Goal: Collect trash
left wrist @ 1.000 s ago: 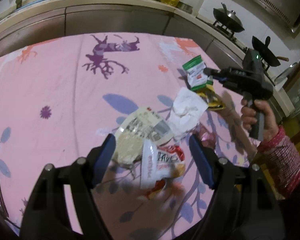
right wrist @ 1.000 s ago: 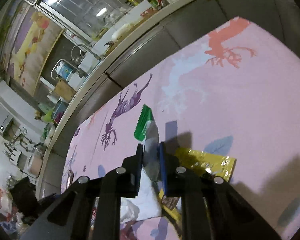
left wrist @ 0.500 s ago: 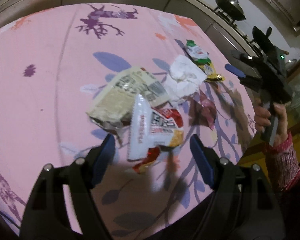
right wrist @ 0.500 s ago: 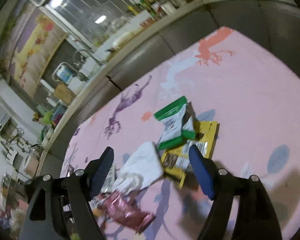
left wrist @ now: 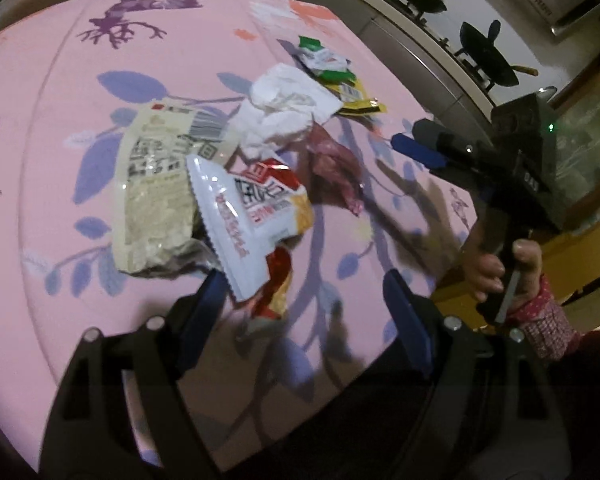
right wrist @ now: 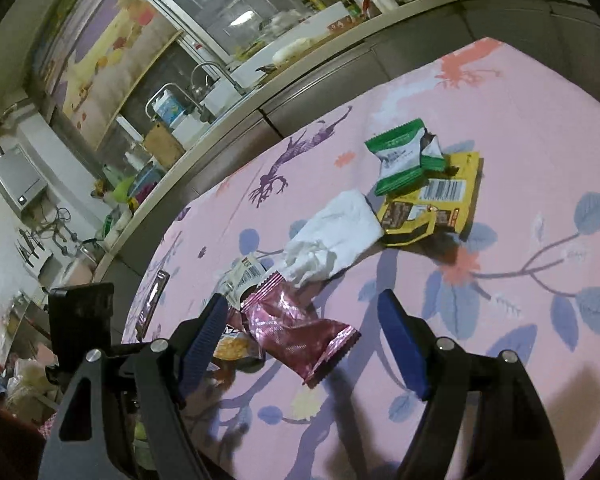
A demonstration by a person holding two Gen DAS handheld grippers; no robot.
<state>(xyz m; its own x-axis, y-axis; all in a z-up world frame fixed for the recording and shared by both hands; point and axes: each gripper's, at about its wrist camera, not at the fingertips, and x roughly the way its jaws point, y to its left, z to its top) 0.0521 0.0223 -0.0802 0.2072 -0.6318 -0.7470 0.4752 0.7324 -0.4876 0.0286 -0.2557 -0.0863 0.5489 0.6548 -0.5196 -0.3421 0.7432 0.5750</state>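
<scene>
My right gripper (right wrist: 304,332) no longer clamps the green wrapper (right wrist: 400,160): a second ago its jaws pinch it, now they stand wide with nothing pressed between the pads. Green wrapper now lies flat on the pink tablecloth (right wrist: 520,128), overlapping the yellow packet (right wrist: 440,204) at its 11 o'clock edge. Right gripper has pulled back toward the near table edge, so the maroon wrapper (right wrist: 296,328) now sits between its fingers. My left gripper (left wrist: 304,300) has dropped and tipped down; the red-and-white snack bag (left wrist: 252,216) now sits at its 12 o'clock, tail between the fingertips.
</scene>
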